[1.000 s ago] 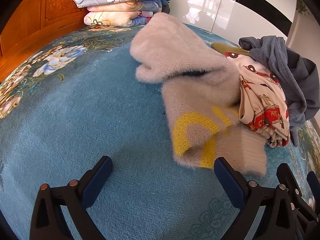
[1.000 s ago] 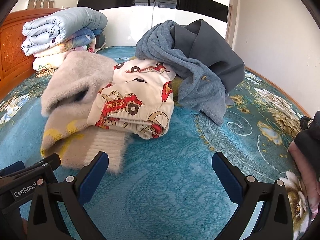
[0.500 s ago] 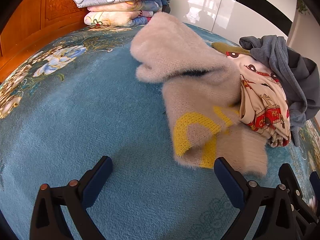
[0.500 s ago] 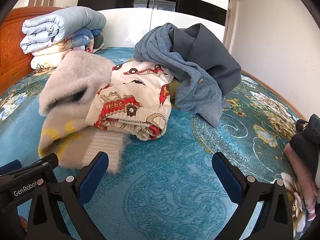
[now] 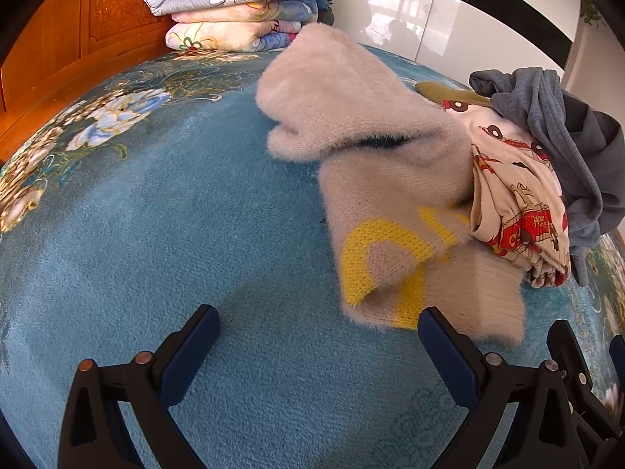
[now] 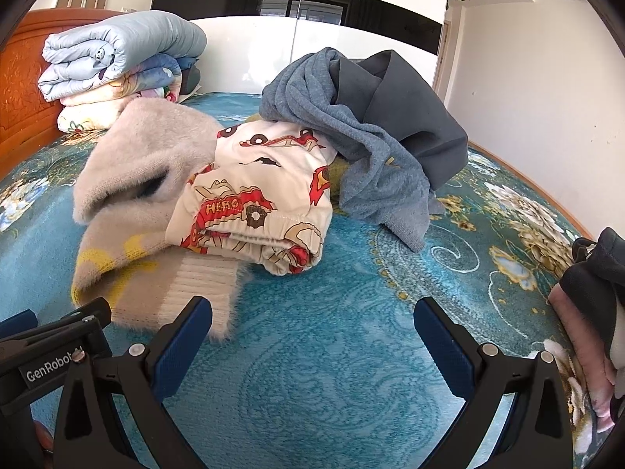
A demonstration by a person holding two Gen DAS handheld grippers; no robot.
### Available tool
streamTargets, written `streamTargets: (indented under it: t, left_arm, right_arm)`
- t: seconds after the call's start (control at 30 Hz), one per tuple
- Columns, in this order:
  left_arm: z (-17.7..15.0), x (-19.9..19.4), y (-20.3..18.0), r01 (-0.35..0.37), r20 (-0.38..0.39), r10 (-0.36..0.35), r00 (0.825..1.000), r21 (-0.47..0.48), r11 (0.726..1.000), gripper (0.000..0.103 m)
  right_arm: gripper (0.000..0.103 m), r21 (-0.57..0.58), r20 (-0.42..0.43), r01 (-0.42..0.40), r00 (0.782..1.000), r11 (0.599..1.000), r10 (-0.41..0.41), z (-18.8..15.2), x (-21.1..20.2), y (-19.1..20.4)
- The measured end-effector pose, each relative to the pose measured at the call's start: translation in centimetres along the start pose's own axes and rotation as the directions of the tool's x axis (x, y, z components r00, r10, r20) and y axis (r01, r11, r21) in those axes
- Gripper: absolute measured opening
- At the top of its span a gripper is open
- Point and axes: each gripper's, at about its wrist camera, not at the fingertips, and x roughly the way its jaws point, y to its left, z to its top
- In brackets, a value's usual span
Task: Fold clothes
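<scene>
A heap of clothes lies on the blue floral bedspread (image 5: 136, 234). A fuzzy beige sweater (image 5: 375, 164) with yellow marks sprawls at its near left; in the right wrist view the beige sweater (image 6: 144, 164) sits left of centre. Cream pyjama trousers with red fire-engine print (image 6: 258, 195) lie partly on it, also seen in the left wrist view (image 5: 519, 195). A grey hoodie (image 6: 363, 133) is piled behind. My left gripper (image 5: 318, 336) is open, just short of the sweater's hem. My right gripper (image 6: 312, 328) is open over bare bedspread in front of the trousers.
Folded quilts (image 6: 117, 62) are stacked against the wooden headboard (image 5: 78, 31) at the back left. Dark and pink clothes (image 6: 593, 305) lie at the right edge. A white wardrobe (image 6: 297, 51) stands behind the bed. The left gripper's body (image 6: 50, 348) shows at lower left.
Both grippers have drawn back slightly from the heap, so the clothes look a little farther off. Both stay open; no garment has moved.
</scene>
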Motion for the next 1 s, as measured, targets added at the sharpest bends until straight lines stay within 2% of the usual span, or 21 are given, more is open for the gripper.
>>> streamTargets:
  t: [0.57,0.63,0.73,0.87,0.93,1.0]
  left_arm:
    - [0.1,-0.1,0.3,0.008,0.0,-0.008,1.0,0.002,1.0,0.103]
    - [0.2,-0.3,0.5,0.029,0.008,-0.029,1.0,0.001,1.0,0.103]
    - [0.7,-1.0,1.3,-0.004,0.052,0.004,0.999,-0.001,1.0,0.103]
    - [1.8,-2.1,3.2,-0.053,0.115,0.056,0.992,-0.026,0.998,0.103]
    - [2.4,-2.8,4.3,-0.067,0.142,0.072,0.987,-0.045,0.997,0.103]
    - [3.0,-3.4,5.3,-0.098,0.173,0.106,0.979,-0.054,0.994,0.103]
  right_arm:
    - [0.103,0.0,-0.008,-0.01,1.0,1.0,0.01,0.1,0.1,0.0]
    - [0.103,0.009,-0.023,-0.044,0.999,0.999,0.044,0.1,0.3,-0.3]
    - [0.103,0.03,-0.04,-0.158,0.987,0.987,0.159,0.7,0.7,-0.9]
    - [0.103,-0.131,0.11,-0.13,0.983,0.983,0.145,3.5,-0.2,0.4]
    - [0.103,-0.246,0.143,-0.107,0.979,0.963,0.146,5.9,0.2,1.7]
    - [0.103,-0.307,0.186,-0.079,0.972,0.948,0.142,8.3,1.2,3.2]
